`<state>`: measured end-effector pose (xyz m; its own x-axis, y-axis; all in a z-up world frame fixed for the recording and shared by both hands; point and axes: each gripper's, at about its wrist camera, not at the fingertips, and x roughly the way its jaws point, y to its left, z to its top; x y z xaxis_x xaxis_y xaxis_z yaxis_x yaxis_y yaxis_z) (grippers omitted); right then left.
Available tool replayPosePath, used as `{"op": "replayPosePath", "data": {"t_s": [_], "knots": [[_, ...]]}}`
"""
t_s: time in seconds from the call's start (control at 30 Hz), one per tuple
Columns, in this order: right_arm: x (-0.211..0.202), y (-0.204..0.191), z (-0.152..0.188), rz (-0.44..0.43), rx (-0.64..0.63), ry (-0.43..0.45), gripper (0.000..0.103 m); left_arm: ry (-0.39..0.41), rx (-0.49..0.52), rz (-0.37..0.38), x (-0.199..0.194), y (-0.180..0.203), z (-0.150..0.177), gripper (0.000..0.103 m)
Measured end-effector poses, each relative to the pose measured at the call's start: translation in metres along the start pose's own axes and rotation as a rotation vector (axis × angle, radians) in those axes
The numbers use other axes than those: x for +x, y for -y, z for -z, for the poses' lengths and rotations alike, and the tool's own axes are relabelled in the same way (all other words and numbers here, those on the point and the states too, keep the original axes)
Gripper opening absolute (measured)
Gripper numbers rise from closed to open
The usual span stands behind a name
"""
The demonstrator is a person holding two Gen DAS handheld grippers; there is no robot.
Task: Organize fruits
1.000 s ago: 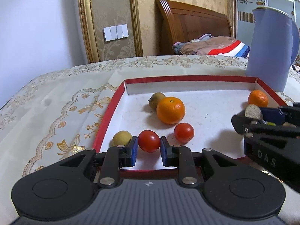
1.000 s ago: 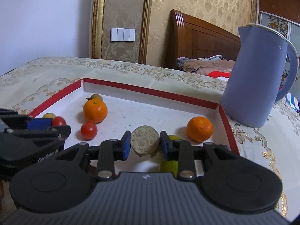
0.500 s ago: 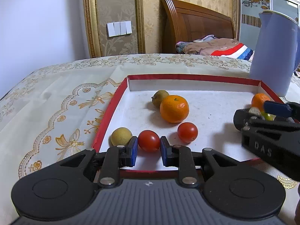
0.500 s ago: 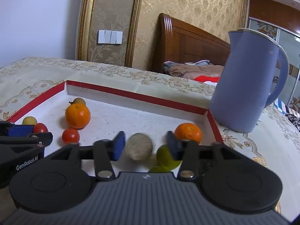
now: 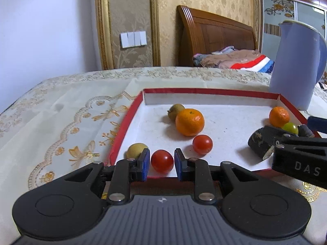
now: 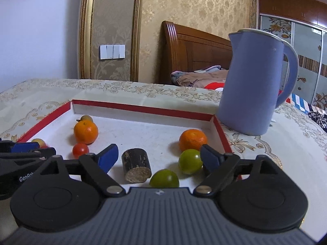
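Inside the red-rimmed tray [image 6: 143, 108] on the table, the right hand-held gripper [image 6: 158, 157], its jaws just opened, releases a dark cut piece [image 6: 136, 167] beside green fruits, while the left hand-held gripper [image 5: 161, 162] clamps a red tomato [image 5: 162, 161] for sorting.

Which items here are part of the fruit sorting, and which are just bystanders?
Job: red-rimmed tray, two oranges, tomatoes, green fruits, dark stub piece.
Bystanders: blue jug, bedding, wall switches.
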<state>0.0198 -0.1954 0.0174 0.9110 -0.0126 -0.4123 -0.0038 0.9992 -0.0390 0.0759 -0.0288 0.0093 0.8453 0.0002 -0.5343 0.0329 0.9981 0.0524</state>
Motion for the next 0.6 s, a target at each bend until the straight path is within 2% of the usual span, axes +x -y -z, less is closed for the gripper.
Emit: {"op": "replayPosePath", "data": {"t_s": [0.17,0.3,0.5,0.6], "knots": [[-0.017,0.011,0.005,-0.012,0.069,0.002,0.091,0.029,-0.016,-0.006,-0.014,-0.002,0.005,0.025],[-0.032,0.019,0.012,-0.021,0.110,-0.004,0.099,0.054,-0.028,0.003,-0.029,-0.004,0.010,0.025],[-0.050,0.024,0.029,-0.031,0.143,-0.025,0.099,0.066,-0.041,0.023,-0.047,-0.003,0.019,0.045],[-0.055,0.029,0.033,-0.022,0.160,-0.022,0.101,0.073,-0.035,0.031,-0.053,-0.002,0.022,0.046]]}}
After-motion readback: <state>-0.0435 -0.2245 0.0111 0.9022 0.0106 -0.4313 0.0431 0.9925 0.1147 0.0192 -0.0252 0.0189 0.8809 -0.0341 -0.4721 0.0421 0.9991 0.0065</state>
